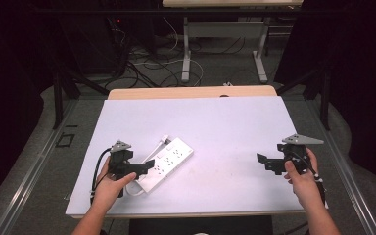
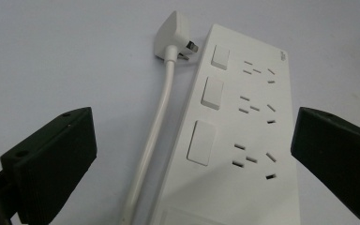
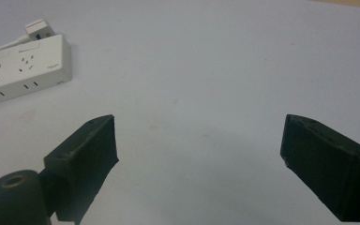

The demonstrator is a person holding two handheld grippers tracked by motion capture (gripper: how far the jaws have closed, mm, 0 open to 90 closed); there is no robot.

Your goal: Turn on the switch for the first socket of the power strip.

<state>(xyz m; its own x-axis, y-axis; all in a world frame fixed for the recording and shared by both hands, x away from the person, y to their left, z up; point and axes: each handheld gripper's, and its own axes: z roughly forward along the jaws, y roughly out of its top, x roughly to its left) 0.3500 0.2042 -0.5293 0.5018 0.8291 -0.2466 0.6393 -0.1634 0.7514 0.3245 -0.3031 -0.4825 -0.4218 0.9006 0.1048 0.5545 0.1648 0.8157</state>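
Place: a lab or test room — nothing homely about it.
Walls: black curtains (image 1: 10, 73) hang on both sides, shutting the work area in.
Frame: dark metal bars (image 1: 58, 98) stand around the table, one running across the top.
Work surface: a table (image 1: 191, 92) with a wooden edge, covered by a plain white sheet (image 1: 215, 127).
Floor: grey, with loose cables (image 1: 147, 63) snaking across it behind the table.
Background: a second desk (image 1: 225, 29) on pale metal legs, more wiring under it.
Gear: dark equipment (image 1: 115, 24) at the back — one small red light glowing.
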